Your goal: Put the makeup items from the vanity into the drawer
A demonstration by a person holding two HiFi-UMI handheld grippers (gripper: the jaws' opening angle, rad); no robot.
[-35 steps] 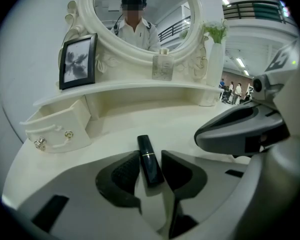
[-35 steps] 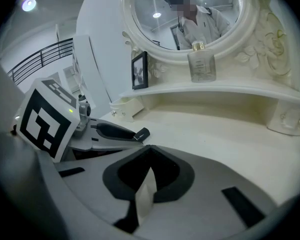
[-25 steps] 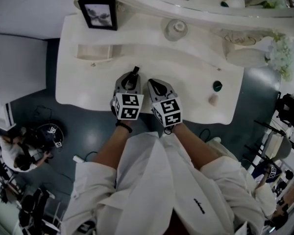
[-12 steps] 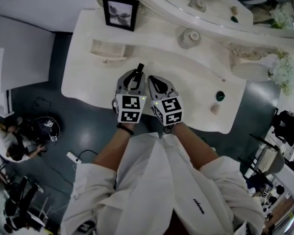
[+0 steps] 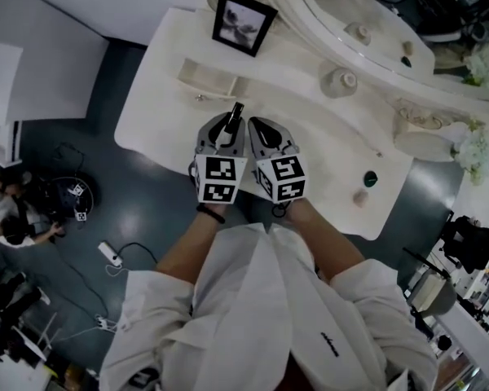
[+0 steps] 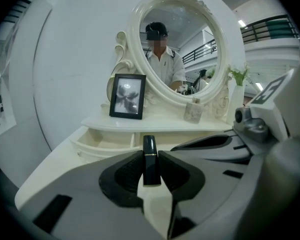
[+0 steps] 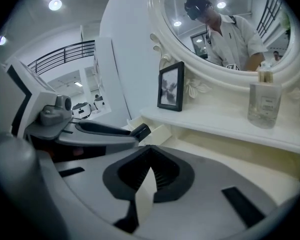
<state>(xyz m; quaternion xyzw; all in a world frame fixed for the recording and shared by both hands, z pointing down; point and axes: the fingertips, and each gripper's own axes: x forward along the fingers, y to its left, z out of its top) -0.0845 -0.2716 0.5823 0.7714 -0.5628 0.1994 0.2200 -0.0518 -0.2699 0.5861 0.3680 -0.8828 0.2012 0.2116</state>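
In front of the open drawer (image 5: 205, 77): the left hand-held gripper (image 5: 232, 122) clamps a black lipstick (image 5: 235, 111), carried nearer than a moment ago.
Beside it: right hand-held gripper (image 5: 255, 127), jaws together, empty.
Meaning: drop-in seems next.

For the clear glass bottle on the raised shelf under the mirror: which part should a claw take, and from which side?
Its squared body, below the narrower cap, approached level from the vanity's front. The glass bottle stands upright on the shelf close under the mirror frame, so a descent from above looks cramped; the flat sides should offer a firm hold.
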